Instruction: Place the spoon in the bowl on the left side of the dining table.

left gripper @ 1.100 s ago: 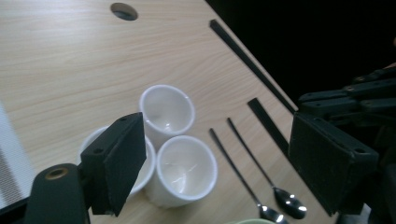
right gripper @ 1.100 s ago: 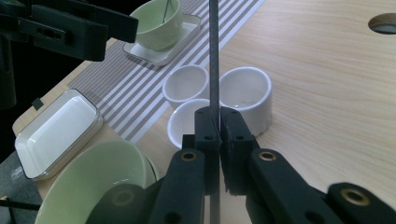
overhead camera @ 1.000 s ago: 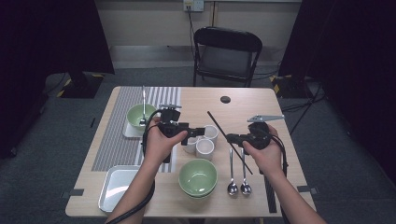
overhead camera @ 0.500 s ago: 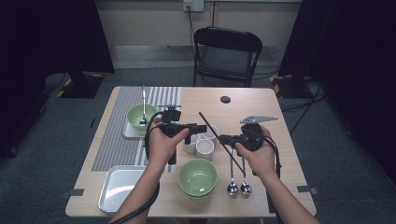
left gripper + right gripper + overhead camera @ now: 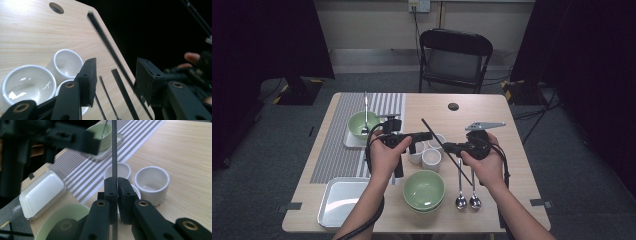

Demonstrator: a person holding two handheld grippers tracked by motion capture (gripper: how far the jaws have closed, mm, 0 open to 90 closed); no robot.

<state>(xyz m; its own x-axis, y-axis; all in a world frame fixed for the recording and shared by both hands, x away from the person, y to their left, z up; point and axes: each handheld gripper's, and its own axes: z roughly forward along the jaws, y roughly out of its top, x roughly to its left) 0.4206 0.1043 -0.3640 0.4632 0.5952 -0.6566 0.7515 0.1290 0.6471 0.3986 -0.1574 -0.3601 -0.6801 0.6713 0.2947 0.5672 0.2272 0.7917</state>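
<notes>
My right gripper (image 5: pixel 447 146) (image 5: pixel 117 180) is shut on a long black chopstick (image 5: pixel 434 134) (image 5: pixel 114 150), which slants up and away over the table. My left gripper (image 5: pixel 428 135) (image 5: pixel 116 62) points at it from the left. Its jaws have just been closing and stand partly open. The chopstick (image 5: pixel 100 27) crosses blurred in the gap between them, and the pads do not press on it. Three small white cups (image 5: pixel 432 158) (image 5: pixel 27 85) (image 5: pixel 151 182) stand on the table just below both grippers.
A green bowl (image 5: pixel 424 189) sits near the front edge, with two spoons (image 5: pixel 467 200) to its right. Another green bowl (image 5: pixel 361 124) holding a spoon stands on a white plate on the striped mat (image 5: pixel 337 155). At front left lies a white tray (image 5: pixel 339 200). A chair (image 5: pixel 454 60) stands behind the table.
The right hand has carried the chopstick a little to the left, up to the left gripper's jaws. The left hand has stayed in place.
</notes>
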